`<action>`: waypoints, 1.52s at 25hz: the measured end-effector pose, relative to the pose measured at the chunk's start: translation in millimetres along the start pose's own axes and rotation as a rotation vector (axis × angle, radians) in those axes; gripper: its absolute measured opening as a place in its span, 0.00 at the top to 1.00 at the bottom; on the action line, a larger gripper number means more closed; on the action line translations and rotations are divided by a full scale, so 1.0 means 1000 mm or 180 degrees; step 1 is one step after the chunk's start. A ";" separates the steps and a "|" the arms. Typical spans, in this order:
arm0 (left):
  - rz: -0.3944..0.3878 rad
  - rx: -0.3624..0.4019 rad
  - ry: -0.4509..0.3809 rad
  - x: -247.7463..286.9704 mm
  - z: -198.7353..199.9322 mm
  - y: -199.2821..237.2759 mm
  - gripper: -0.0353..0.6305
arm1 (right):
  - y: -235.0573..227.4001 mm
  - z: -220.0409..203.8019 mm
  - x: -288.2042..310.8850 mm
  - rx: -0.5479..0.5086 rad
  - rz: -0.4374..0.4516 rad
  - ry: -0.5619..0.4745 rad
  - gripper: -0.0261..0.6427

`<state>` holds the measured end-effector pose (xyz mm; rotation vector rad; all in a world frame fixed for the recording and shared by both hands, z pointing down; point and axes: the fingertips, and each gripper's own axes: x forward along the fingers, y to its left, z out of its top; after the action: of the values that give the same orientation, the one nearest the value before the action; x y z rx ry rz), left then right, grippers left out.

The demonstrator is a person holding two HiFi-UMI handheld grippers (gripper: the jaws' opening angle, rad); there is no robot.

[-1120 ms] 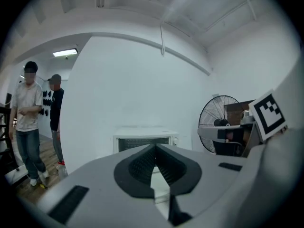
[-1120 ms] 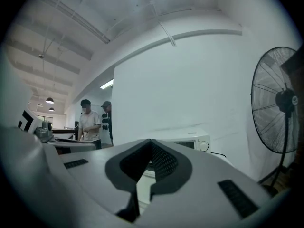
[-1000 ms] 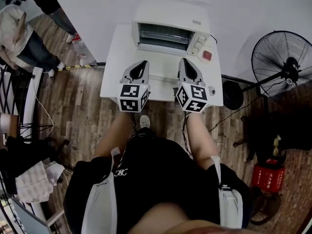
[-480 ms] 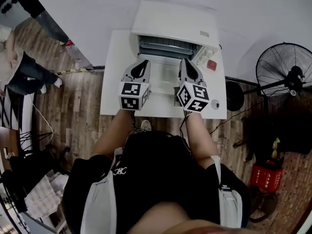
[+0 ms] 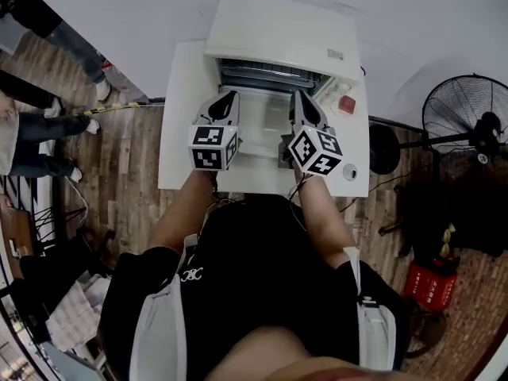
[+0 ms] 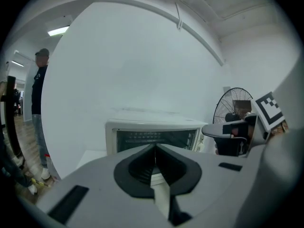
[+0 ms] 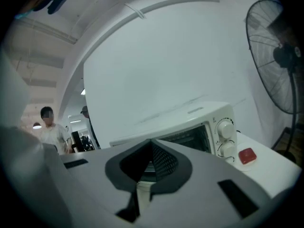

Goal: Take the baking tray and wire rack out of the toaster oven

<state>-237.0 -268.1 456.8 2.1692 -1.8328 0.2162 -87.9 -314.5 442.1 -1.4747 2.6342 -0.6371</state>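
Note:
The white toaster oven [image 5: 278, 32] stands at the back of a white table [image 5: 178, 133]. Its dark opening [image 5: 268, 75] shows the bars of a wire rack; I cannot make out the baking tray. The door [image 5: 262, 125] seems to lie open, flat in front of the oven. My left gripper [image 5: 229, 95] and right gripper [image 5: 297, 97] are both shut and empty, side by side above the door, tips just short of the opening. In the left gripper view the oven [image 6: 151, 128] is straight ahead of the left gripper [image 6: 155, 147]. The right gripper view shows the oven [image 7: 190, 120] ahead of the right gripper [image 7: 152, 142].
Two knobs [image 7: 226, 128] and a red button [image 7: 246, 155] sit on the oven's right side. A standing fan [image 5: 468, 129] is to the right of the table. People [image 5: 36, 125] stand on the wooden floor to the left. A white wall rises behind the oven.
Both grippers have moved forward and slightly down toward the oven's opening, staying shut. The oven now looms larger in the head view.

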 end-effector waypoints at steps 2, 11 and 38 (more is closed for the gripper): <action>0.0026 -0.0091 0.0042 0.006 -0.004 0.003 0.93 | -0.005 -0.004 0.006 0.0188 0.0025 0.0031 0.96; -0.0152 -0.1303 0.0103 0.038 -0.036 0.019 0.72 | -0.054 -0.041 0.034 0.1923 0.0113 0.0091 0.79; 0.0092 -0.4662 -0.0584 0.135 -0.135 0.108 0.72 | -0.166 -0.120 0.098 0.3728 -0.0649 -0.0331 0.78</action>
<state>-308.8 -367.4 638.6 1.0800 -1.2822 -1.0160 -37.3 -432.8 628.7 -1.2470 1.4402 -1.6405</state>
